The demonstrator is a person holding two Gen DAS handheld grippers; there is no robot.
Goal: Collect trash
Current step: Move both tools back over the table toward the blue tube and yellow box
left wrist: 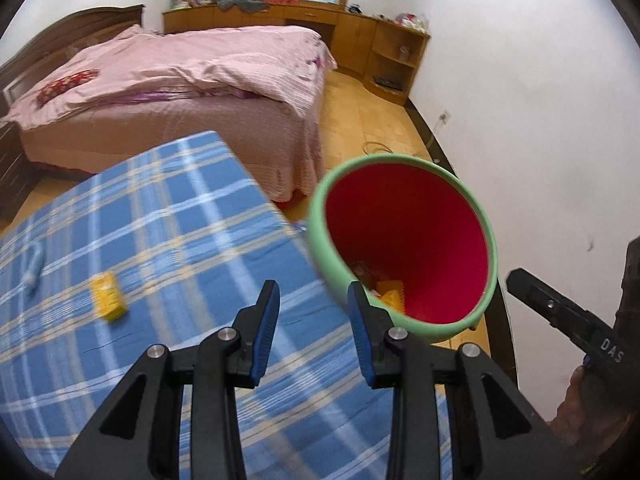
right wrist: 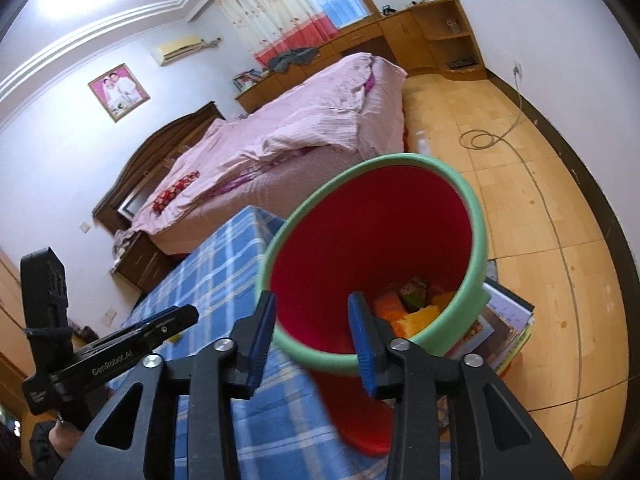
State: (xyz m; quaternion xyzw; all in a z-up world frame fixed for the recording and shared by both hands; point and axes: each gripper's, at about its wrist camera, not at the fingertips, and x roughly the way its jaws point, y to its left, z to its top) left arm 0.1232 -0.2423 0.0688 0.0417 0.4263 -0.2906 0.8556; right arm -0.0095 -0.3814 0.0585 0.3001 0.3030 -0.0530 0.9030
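Observation:
A red bin (left wrist: 404,236) with a green rim stands at the right edge of a surface covered in blue plaid cloth (left wrist: 168,240). Orange and yellow wrappers (right wrist: 416,312) and a dark packet lie at its bottom. A small yellow box (left wrist: 107,297) rests on the cloth to the left, with a pale blue item (left wrist: 34,265) farther left. My left gripper (left wrist: 314,292) hovers open and empty over the cloth beside the bin's near rim. My right gripper (right wrist: 312,300) is open above the bin (right wrist: 372,248), its near rim showing between the fingers, untouched.
A pink-covered bed (left wrist: 192,80) fills the room behind, with wooden cabinets (left wrist: 360,36) along the far wall. Books (right wrist: 508,320) are stacked by the bin's right side. A coiled cable (right wrist: 480,138) lies on the wooden floor. A hand holds the other tool's black housing (right wrist: 120,348).

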